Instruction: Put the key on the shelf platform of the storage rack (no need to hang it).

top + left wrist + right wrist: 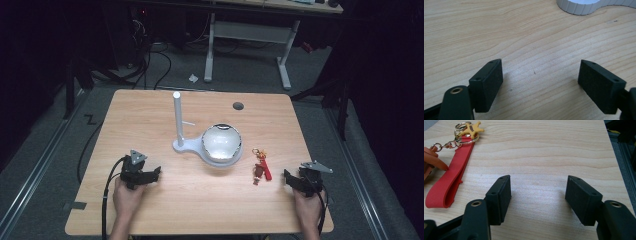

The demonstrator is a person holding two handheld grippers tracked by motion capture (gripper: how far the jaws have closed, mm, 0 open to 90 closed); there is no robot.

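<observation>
The keychain (pixel 261 169) lies flat on the counter (pixel 200 200) at roughly 4 o'clock from the white stand (pixel 179 125). Right gripper (pixel 295 181) rests near it, at its 3 o'clock, jaws wide with nothing between. Left gripper (pixel 145 176) sits at the counter's 8 o'clock, jaws likewise wide, empty.

A lab or workshop room: a light wooden tabletop (pixel 150 115) stands on grey carpet, black cables (pixel 160 65) trail across the floor, and a white-legged metal desk (pixel 284 65) stands behind.
</observation>
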